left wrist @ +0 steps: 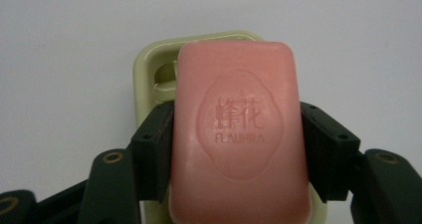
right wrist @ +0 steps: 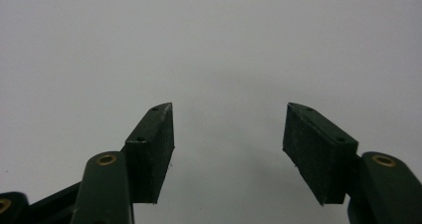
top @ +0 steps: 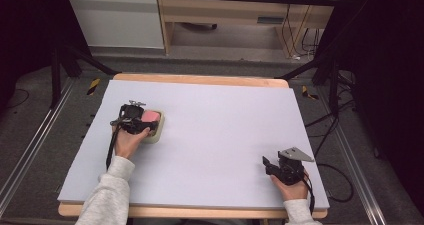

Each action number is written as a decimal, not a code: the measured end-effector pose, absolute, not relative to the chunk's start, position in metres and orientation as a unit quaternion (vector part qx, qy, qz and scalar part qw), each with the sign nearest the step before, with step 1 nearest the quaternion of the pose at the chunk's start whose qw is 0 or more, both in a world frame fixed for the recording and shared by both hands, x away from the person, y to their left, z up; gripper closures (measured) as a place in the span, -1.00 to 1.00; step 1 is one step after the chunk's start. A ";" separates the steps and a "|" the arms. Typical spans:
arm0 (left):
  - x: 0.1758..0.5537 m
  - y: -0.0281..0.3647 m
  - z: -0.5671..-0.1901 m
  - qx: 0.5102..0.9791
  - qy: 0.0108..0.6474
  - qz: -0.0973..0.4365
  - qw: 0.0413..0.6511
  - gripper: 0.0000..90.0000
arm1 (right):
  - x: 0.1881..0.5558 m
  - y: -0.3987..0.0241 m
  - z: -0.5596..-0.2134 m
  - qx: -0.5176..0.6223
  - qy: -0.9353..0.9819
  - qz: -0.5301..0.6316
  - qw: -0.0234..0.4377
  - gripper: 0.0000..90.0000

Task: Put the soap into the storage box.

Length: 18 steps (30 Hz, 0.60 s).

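Your left gripper (left wrist: 237,134) is clamped on the pink soap bar (left wrist: 239,129) right over its pale green dish (left wrist: 149,64), while your right gripper (right wrist: 229,134) sits with jaws apart, nothing between them, above the bare table (top: 215,135).

L gripper (top: 145,127) jaws clamped, R gripper (top: 268,164) jaws apart, idle

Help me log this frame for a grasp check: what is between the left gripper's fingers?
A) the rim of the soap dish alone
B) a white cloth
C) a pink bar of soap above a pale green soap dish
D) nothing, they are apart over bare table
C: in the left gripper view the fingers press both long sides of the pink bar of soap, with the pale green soap dish beneath it.
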<state>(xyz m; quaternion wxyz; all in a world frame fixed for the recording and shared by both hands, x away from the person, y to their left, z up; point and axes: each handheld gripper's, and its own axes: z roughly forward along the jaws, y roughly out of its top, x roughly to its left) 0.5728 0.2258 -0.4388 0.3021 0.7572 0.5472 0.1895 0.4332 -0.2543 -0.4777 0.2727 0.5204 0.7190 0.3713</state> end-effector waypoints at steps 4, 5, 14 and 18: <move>0.574 0.225 -0.441 0.758 0.548 0.188 0.300 -0.17 | 0.433 -0.254 -0.477 0.520 0.719 0.371 0.273 -0.18; 0.574 0.225 -0.441 0.758 0.548 0.188 0.299 -0.17 | 0.433 -0.255 -0.478 0.520 0.719 0.371 0.274 -0.18; 0.575 0.226 -0.447 0.758 0.552 0.186 0.293 -0.17 | 0.433 -0.254 -0.478 0.520 0.719 0.371 0.273 -0.20; 0.575 0.225 -0.449 0.758 0.552 0.187 0.291 -0.17 | 0.433 -0.255 -0.478 0.520 0.719 0.371 0.273 -0.20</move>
